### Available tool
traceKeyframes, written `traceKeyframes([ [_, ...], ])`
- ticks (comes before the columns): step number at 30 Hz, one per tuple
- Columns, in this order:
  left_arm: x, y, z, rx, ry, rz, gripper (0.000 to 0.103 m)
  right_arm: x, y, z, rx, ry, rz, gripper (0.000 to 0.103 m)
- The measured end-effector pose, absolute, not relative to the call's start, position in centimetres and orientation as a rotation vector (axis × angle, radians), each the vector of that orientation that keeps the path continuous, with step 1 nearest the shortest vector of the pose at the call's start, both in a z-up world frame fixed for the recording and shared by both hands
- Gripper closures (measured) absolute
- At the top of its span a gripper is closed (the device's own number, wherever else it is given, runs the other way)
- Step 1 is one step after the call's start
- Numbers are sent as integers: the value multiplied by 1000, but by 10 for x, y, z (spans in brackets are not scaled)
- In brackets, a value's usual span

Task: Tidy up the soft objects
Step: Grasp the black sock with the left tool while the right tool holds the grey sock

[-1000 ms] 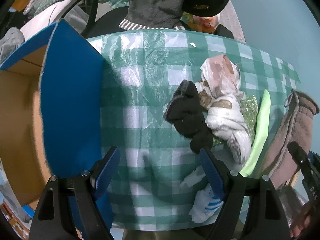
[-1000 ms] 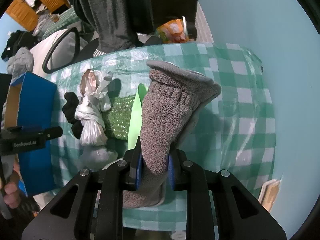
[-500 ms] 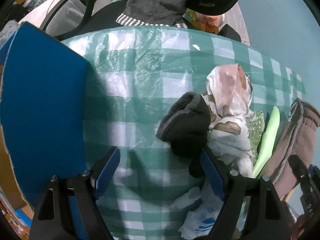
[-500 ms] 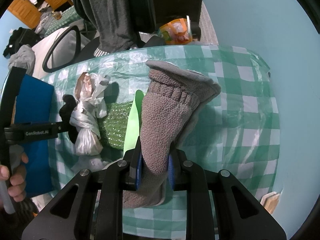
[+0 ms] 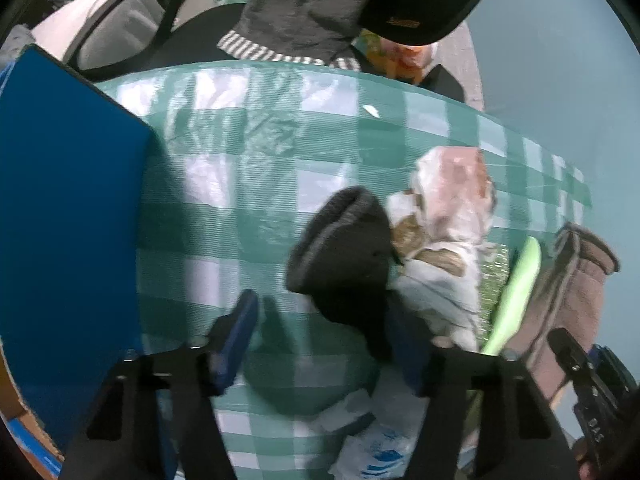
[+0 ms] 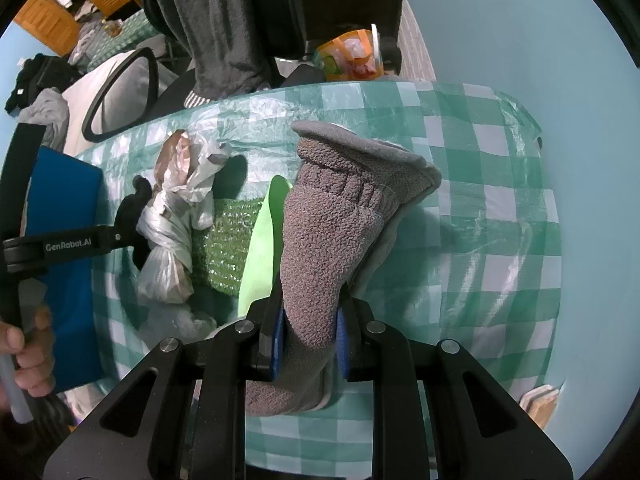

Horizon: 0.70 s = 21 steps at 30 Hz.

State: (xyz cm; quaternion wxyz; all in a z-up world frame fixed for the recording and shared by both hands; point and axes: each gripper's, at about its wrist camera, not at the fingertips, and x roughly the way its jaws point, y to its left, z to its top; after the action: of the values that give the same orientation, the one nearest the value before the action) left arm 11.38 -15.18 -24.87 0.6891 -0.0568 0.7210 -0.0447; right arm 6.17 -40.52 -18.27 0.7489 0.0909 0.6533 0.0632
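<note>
The left gripper point(image 5: 324, 336) pointed straight down over the green-and-white checked plastic tablecloth point(image 5: 240, 184). Its blue-padded jaws had just been closing and stood about half open, with the lower end of a black knitted fleece glove point(image 5: 344, 264) between them. The right pad lay against or just behind the glove's edge, while the left pad stood clear of it, so no firm pinch was visible. In the right wrist view, a bare hand point(image 6: 28, 356) gripped this tool's handle at the left edge.

The right gripper point(image 6: 310, 336) was clenched on a grey knitted fleece mitten point(image 6: 336, 224), both blue pads pressing its narrow end. The mitten rose steeply above the cloth, cuff end farthest from the camera.

The black glove lay on the cloth touching a knotted bundle of whitish and brown plastic bags point(image 5: 444, 248). Beside the bundle lay a green bubble-wrap sheet point(image 6: 230, 240) and a lime-green foam strip point(image 6: 260, 248). A blue cardboard box flap point(image 5: 68, 220) stood at the table's left side.
</note>
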Motion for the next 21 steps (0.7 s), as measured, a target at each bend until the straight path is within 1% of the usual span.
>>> traceKeyframes([
  [1, 114, -153, -248, -136, 1613, -117, 56, 62, -405, -183, 198, 1428, 140, 84],
  [2, 113, -155, -246, -140, 1611, -132, 66, 61, -406, -182, 198, 1427, 140, 84],
  [3, 112, -156, -245, -134, 1610, -139, 70, 61, -406, -182, 198, 1426, 141, 84],
  [10, 109, -153, -244, -108, 1592, -139, 72, 59, -406, -179, 198, 1418, 142, 84],
  [21, 84, -136, -221, -51, 1560, -120, 73, 54, -406, -170, 183, 1398, 149, 84],
])
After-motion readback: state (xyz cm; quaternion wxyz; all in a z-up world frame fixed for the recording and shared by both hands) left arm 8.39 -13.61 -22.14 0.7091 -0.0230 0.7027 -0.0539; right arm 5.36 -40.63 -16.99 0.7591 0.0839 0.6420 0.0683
